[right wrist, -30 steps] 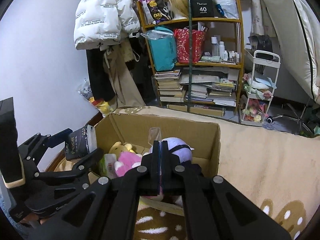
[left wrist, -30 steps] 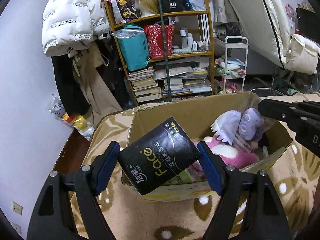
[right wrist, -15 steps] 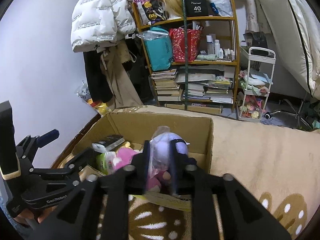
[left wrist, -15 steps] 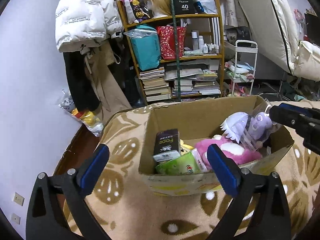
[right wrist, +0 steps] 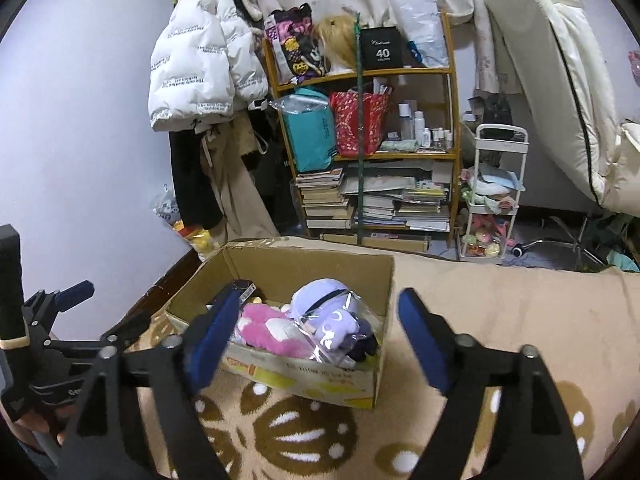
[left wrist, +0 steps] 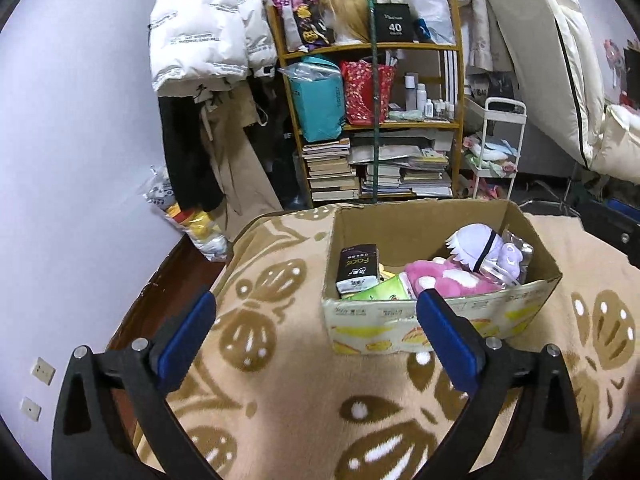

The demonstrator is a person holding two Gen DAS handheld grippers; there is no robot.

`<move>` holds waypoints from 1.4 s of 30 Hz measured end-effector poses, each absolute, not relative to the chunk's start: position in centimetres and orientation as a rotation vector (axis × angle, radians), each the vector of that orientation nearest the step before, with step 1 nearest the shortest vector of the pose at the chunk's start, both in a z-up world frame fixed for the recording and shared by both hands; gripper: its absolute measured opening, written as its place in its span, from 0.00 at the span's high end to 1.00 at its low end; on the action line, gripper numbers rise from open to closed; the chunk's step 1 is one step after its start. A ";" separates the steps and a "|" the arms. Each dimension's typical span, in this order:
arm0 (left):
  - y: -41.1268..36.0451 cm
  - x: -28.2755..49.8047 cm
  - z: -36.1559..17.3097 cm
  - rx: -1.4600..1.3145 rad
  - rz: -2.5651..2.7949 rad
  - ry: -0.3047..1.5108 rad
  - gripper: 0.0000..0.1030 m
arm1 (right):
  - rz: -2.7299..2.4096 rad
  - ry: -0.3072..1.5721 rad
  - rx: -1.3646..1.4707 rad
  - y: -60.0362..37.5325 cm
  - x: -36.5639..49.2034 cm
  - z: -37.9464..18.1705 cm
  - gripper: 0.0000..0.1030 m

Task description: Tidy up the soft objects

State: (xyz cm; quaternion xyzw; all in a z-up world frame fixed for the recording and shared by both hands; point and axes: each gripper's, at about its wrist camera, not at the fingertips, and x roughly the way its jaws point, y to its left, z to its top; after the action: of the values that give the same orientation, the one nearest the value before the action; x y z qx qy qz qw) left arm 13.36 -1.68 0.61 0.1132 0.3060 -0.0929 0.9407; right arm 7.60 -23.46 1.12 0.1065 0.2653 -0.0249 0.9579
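Observation:
An open cardboard box (left wrist: pixel 440 324) stands on the patterned blanket. Inside it a black tissue pack (left wrist: pixel 357 268) leans at the left end. A green pack (left wrist: pixel 384 292), a pink plush (left wrist: pixel 452 278) and a purple plush in a clear bag (left wrist: pixel 492 248) lie beside it. My left gripper (left wrist: pixel 315 300) hovers short of the box's near left corner, jaws opening, nothing between them. My right gripper (right wrist: pixel 319 294) hangs before the box (right wrist: pixel 312 268), jaws opening wide. Beyond its jaws the purple plush (right wrist: pixel 328 312) and pink plush (right wrist: pixel 264 326) rest in the box, untouched by the pads.
The beige blanket (left wrist: pixel 280 392) with brown motifs covers the bed. A dark wooden bed edge (left wrist: pixel 160 284) runs at the left by the wall. Behind stand a crowded shelf (left wrist: pixel 376 120), hanging coats (left wrist: pixel 208 40) and a white cart (left wrist: pixel 500 148).
The left gripper let go of the black tissue pack, which now stands in the box. The right gripper opened off the bagged purple plush. Both grippers drew back and rose.

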 end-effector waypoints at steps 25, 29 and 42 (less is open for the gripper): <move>3.5 0.5 5.0 0.210 -0.125 0.430 0.01 | -0.116 0.415 0.136 -23.1 -4.7 5.9 0.00; 4.3 -0.8 5.0 0.188 -0.101 0.395 0.01 | -0.118 0.416 0.127 -22.6 -5.8 5.7 0.00; 4.7 -0.1 4.2 0.183 -0.096 0.407 0.01 | -0.152 0.437 0.108 -22.4 -5.1 4.6 0.00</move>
State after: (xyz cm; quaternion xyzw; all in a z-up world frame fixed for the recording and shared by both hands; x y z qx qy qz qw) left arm -0.05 4.75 4.18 0.0905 0.2017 -0.0476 0.9741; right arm -5.09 -22.35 4.59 0.0537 0.2163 -0.0754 0.9719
